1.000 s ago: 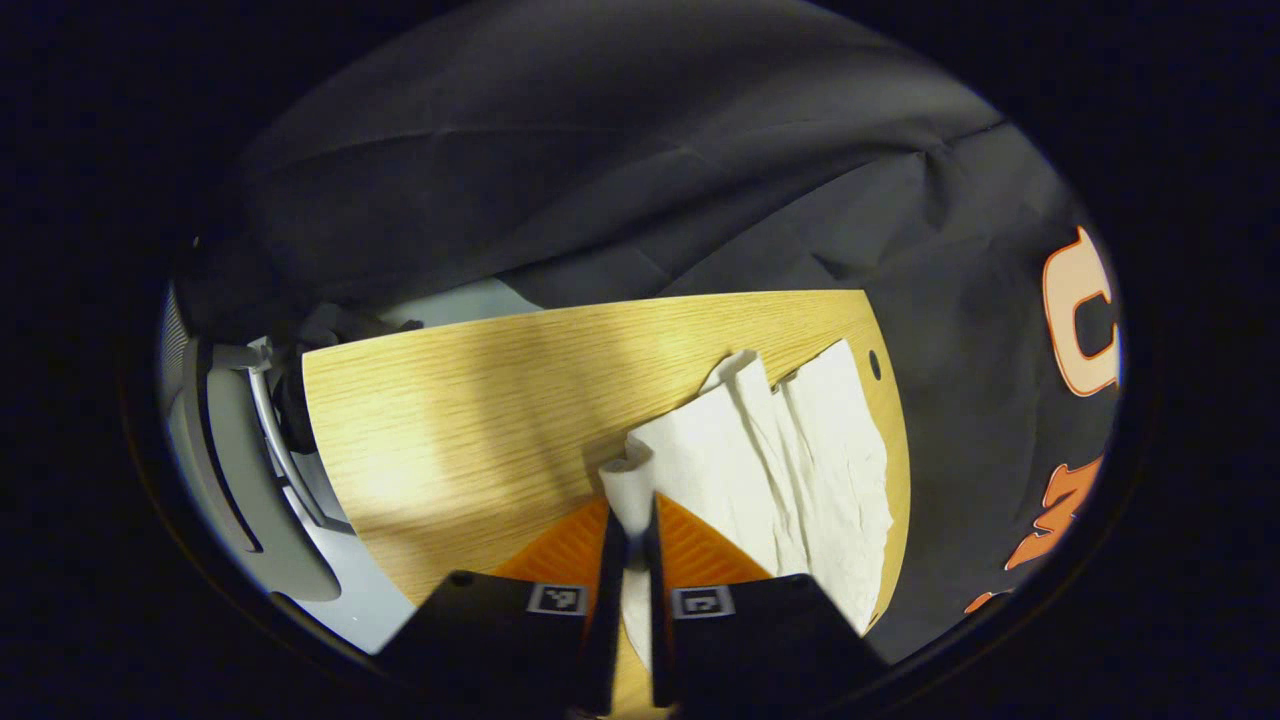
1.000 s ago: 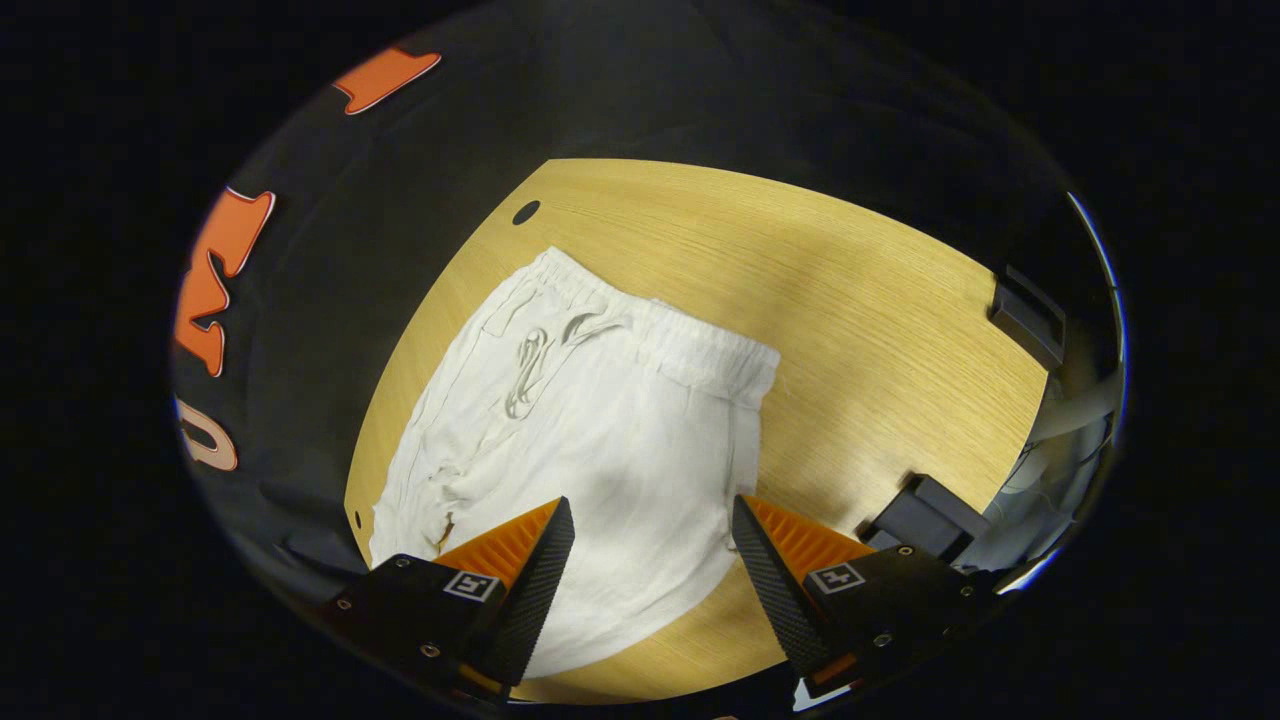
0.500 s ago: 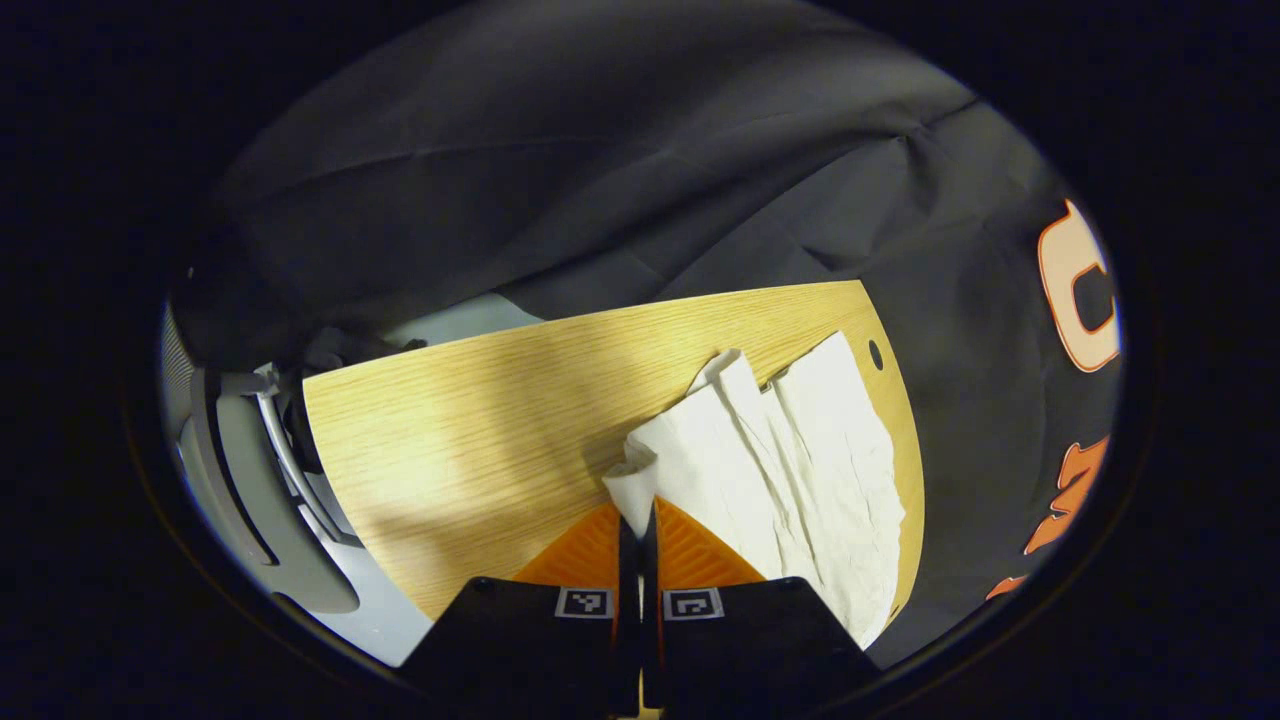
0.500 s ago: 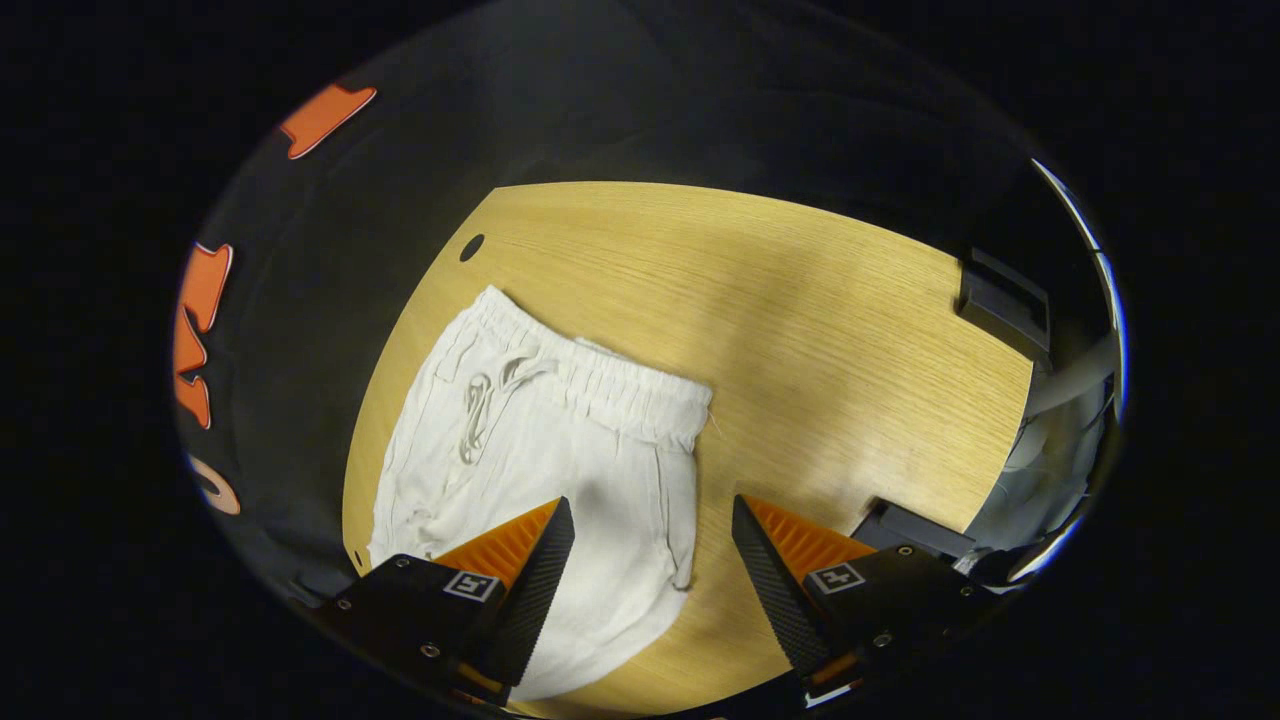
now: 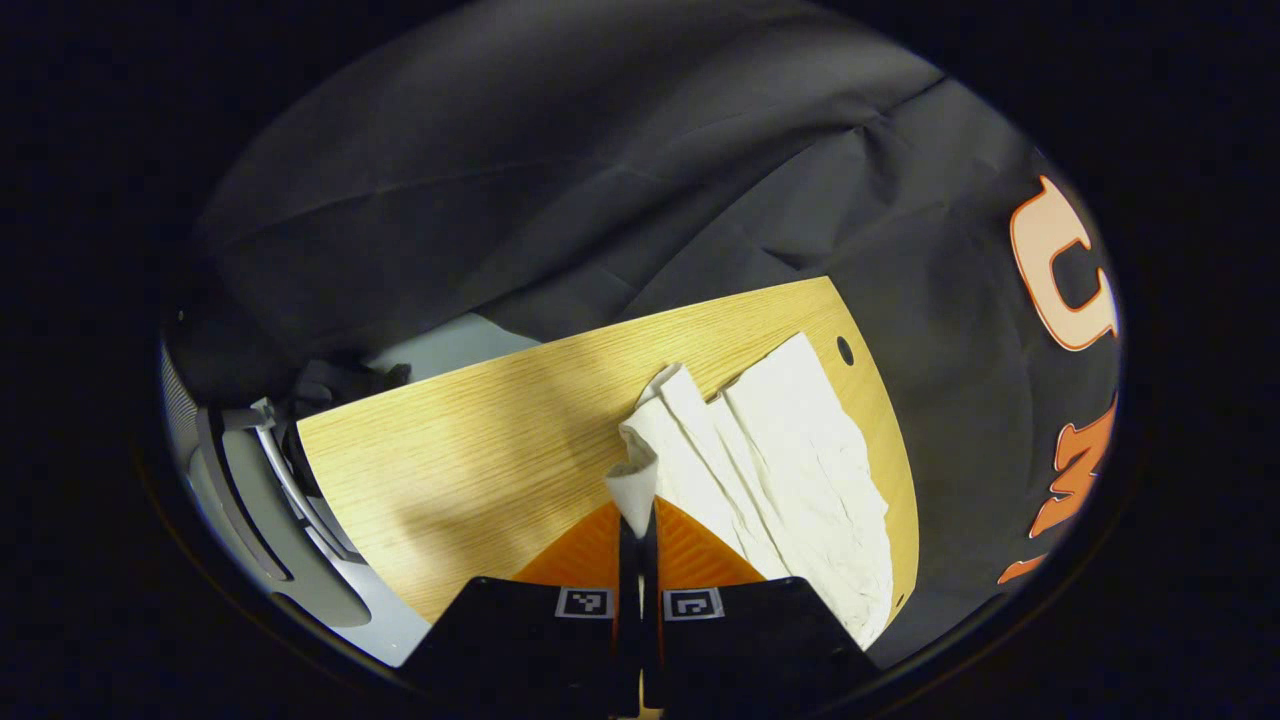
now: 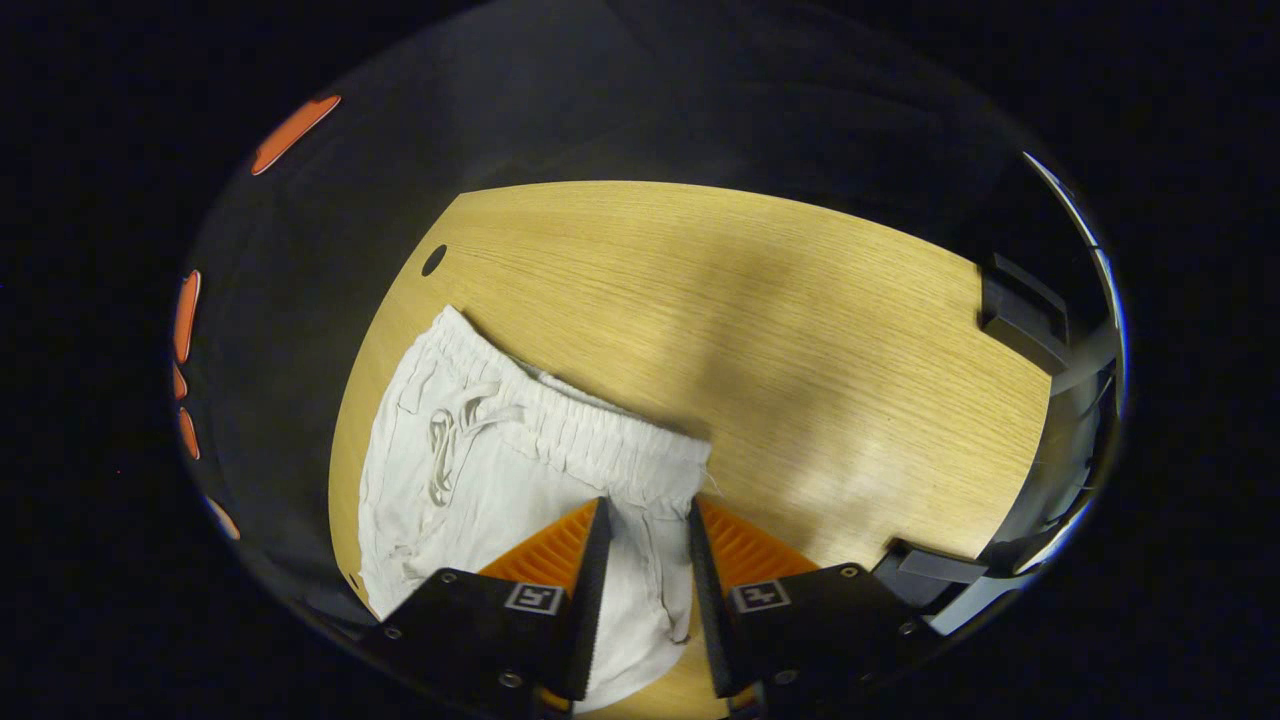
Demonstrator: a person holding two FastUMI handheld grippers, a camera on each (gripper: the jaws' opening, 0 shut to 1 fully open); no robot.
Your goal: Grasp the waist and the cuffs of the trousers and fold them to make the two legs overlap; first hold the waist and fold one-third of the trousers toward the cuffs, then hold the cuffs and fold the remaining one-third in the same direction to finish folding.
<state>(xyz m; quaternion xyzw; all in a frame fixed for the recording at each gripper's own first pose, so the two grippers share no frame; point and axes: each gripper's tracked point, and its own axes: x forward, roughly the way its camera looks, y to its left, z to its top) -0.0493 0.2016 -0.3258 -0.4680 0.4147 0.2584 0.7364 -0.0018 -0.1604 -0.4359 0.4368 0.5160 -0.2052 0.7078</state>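
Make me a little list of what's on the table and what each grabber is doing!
garment: white drawstring trousers, lying on the table
surface: light wooden table
left gripper: shut on a trouser cuff, fabric pinched between its fingers
right gripper: partly open, fingers either side of the cloth just below the elastic waistband
drawstring: loose, lying on the front

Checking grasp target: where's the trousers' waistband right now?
In the right gripper view the waistband lies flat on the wooden table, near its left edge, just beyond the right hand-held gripper, whose fingers straddle the fabric below it.
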